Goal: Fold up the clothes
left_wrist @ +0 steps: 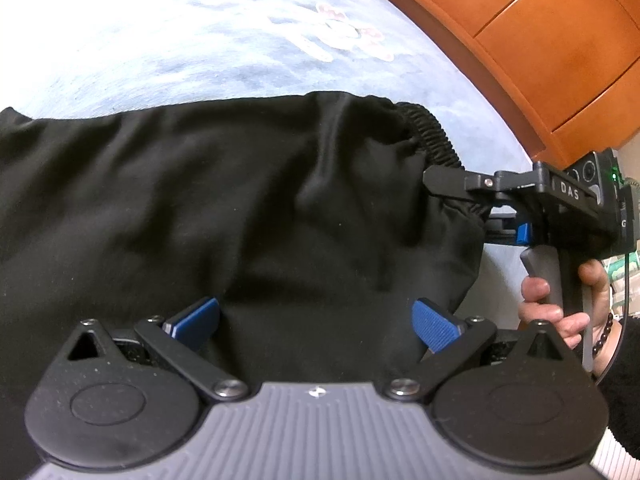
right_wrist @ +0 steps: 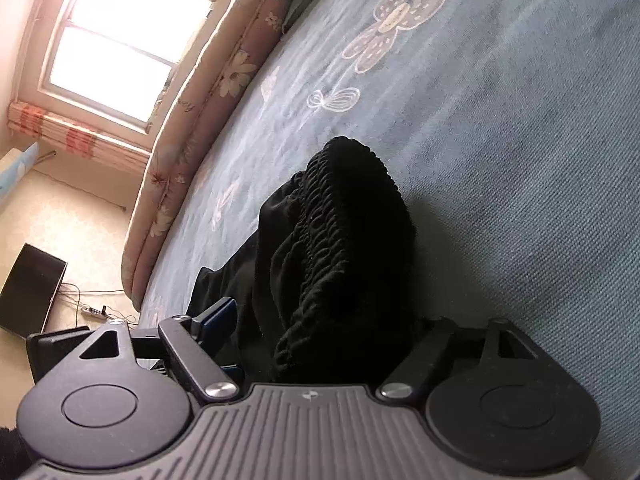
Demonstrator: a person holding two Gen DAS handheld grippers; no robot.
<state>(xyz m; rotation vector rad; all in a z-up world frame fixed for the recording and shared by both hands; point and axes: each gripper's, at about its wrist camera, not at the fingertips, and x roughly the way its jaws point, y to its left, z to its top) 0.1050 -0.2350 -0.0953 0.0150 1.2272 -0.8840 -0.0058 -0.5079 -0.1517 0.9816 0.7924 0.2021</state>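
A black garment (left_wrist: 240, 200) lies spread on the blue-grey bed cover (left_wrist: 200, 40). Its ribbed elastic waistband (left_wrist: 432, 128) is bunched up at the right end. My left gripper (left_wrist: 316, 308) hovers over the near part of the cloth, open, with its blue pads (left_wrist: 434, 326) wide apart and nothing pinched. My right gripper (left_wrist: 460, 204) comes in from the right, held by a hand (left_wrist: 560, 312). It stands open, one finger above and one below the waistband edge. In the right wrist view the waistband (right_wrist: 340, 220) fills the space between the fingers of the right gripper (right_wrist: 328, 316) and hides the right one.
A wooden cabinet (left_wrist: 540, 40) stands beyond the bed at the upper right. The bed cover (right_wrist: 520, 160) has embroidered flowers and a padded floral edge (right_wrist: 208, 92). Past it are a window (right_wrist: 120, 40) and a floor with a black box (right_wrist: 32, 288) and cables.
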